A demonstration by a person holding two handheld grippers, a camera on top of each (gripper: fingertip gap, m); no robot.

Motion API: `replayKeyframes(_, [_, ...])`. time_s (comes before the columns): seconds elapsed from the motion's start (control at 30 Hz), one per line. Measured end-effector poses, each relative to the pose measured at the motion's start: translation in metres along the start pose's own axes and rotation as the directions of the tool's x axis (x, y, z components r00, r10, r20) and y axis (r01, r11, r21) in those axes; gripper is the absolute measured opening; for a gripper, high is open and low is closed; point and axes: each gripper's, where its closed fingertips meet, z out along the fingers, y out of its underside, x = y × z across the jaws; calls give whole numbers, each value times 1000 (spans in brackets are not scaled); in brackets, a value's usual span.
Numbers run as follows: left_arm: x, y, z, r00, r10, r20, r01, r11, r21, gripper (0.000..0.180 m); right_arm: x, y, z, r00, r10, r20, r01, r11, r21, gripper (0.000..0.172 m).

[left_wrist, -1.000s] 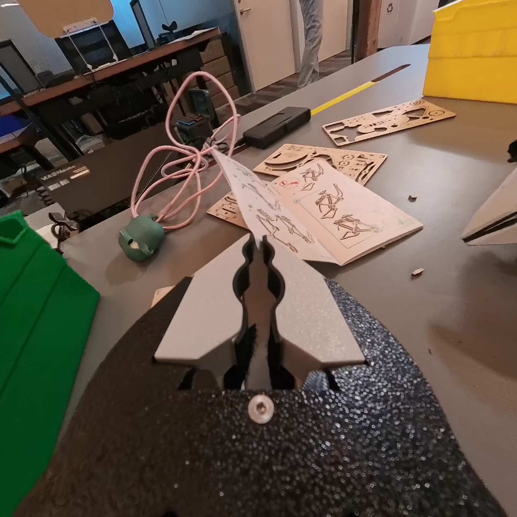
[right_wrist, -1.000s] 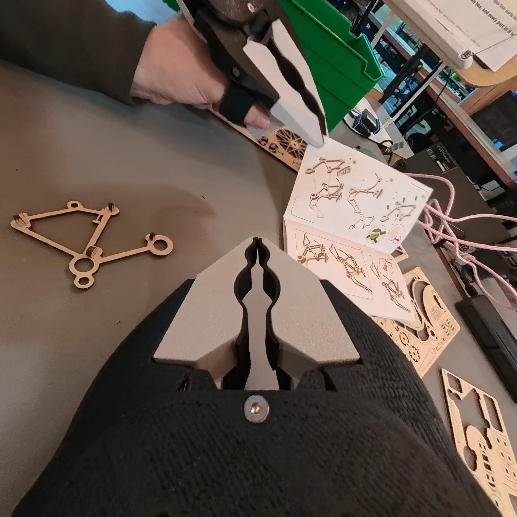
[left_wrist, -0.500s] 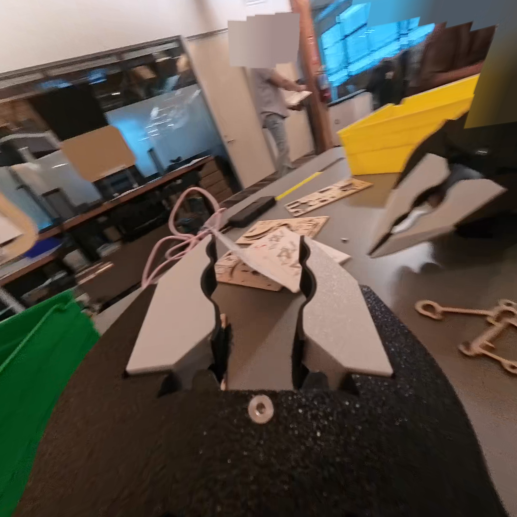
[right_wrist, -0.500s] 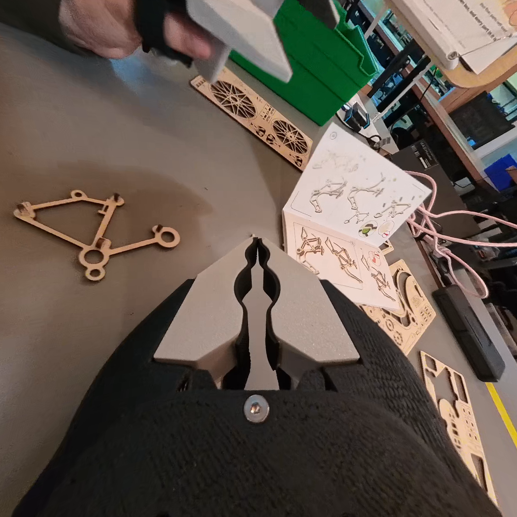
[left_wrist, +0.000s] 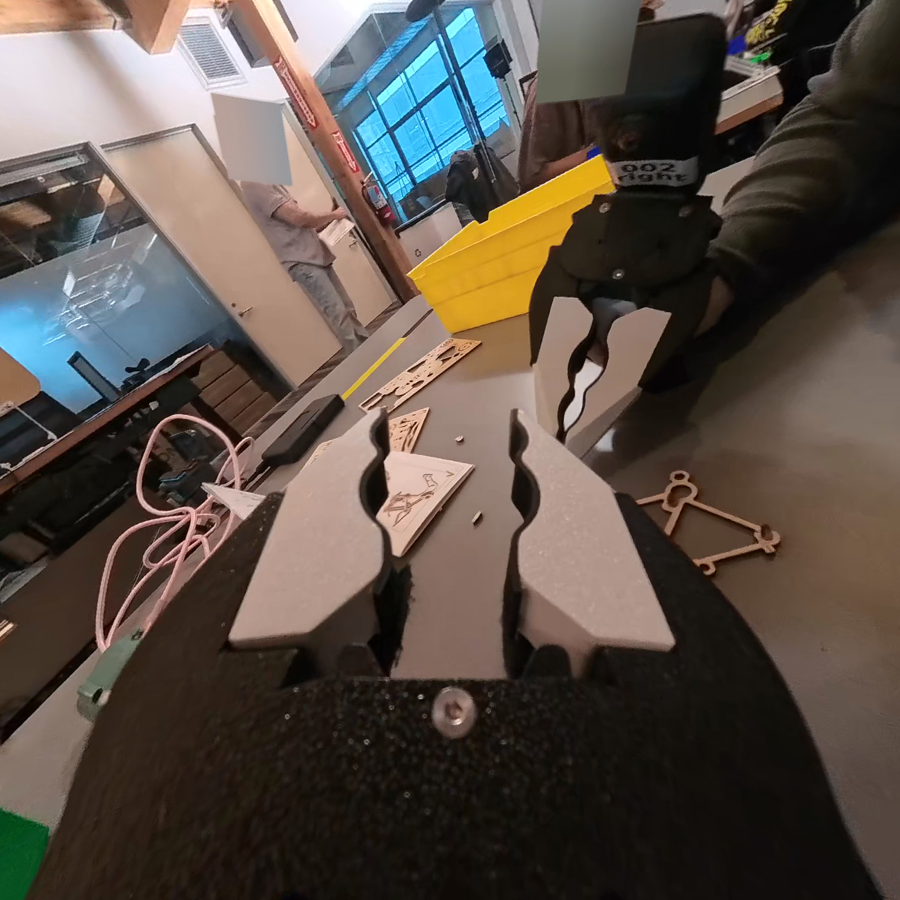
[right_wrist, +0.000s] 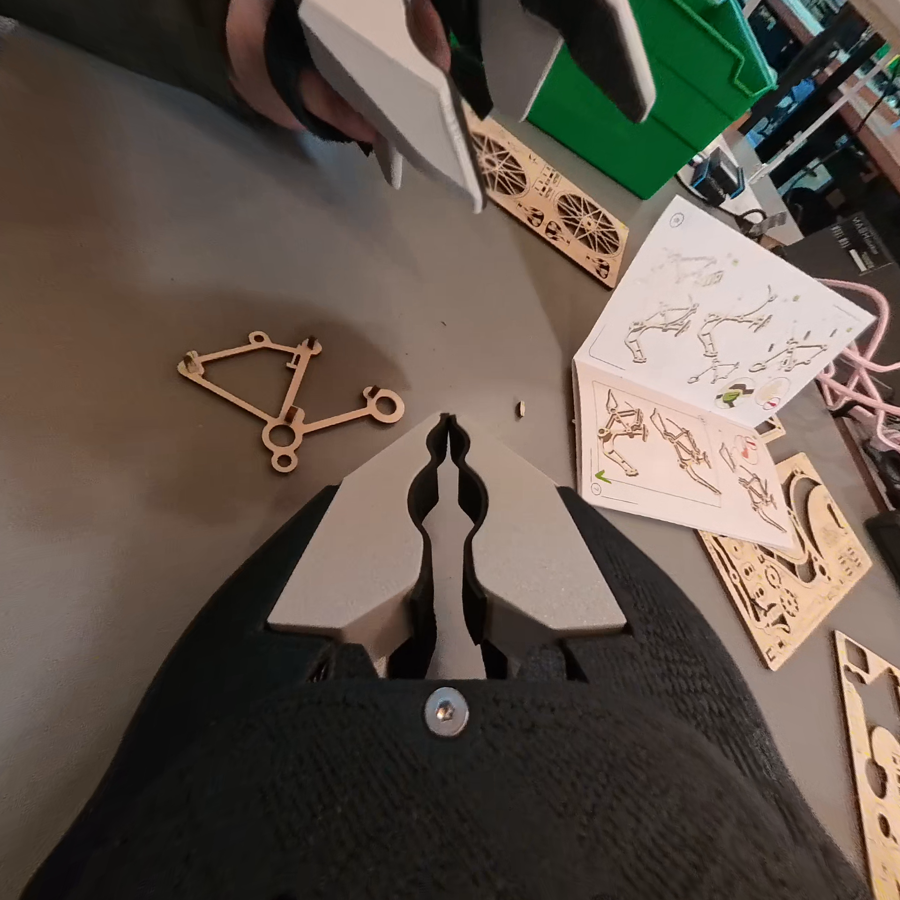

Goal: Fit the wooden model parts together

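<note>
Right gripper (right_wrist: 445, 431): fingertips pressed together on nothing, low over the grey table (right_wrist: 146, 243).
Left gripper (left_wrist: 448, 428): fingers spread wide, nothing between them, raised above the table.
Wooden frame (right_wrist: 287, 394): flat on the table just left of the right gripper's tips; four short pegs already stood upright in its slots, so one sub-assembly appeared begun.
Loose peg (right_wrist: 520, 409): a small wooden piece lying alone between the frame and the booklet, not yet fitted.
Instruction booklet (right_wrist: 682, 389): open, to the right of the loose peg.
Part sheets (right_wrist: 545, 204): laser-cut sheets beyond and beside the booklet, many parts unpunched.
Green bin (right_wrist: 657, 97): at the far edge.
Progress: judged early; most of the fitting remained.
</note>
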Motion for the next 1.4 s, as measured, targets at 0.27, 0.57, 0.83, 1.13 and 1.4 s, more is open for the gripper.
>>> replayKeyframes(0.27, [14, -1, 3, 996, 52, -66, -52, 999, -5, 45, -8, 2, 4, 998, -13, 53, 15, 1000, -27, 0])
replayKeyframes(0.57, [17, -12, -15, 976, 218, -19, -218, 974, -60, 43, -6, -3, 4, 998, -49, 33, 49, 999, 8, 0])
replayKeyframes(0.83, [43, -35, -51, 922, -326, 208, 323, 945, 48, 36, -12, -9, 4, 997, -66, 46, 64, 997, 38, 0])
replayKeyframes(1.13, [80, -14, -29, 792, -586, 172, 606, 788, -108, 48, -17, -16, -3, 995, -49, 81, 42, 995, 89, 0])
replayKeyframes(1.4, [103, 26, -27, 731, -607, 311, 681, 630, -373, 63, -21, -16, -11, 992, -60, 110, 47, 992, 119, 4])
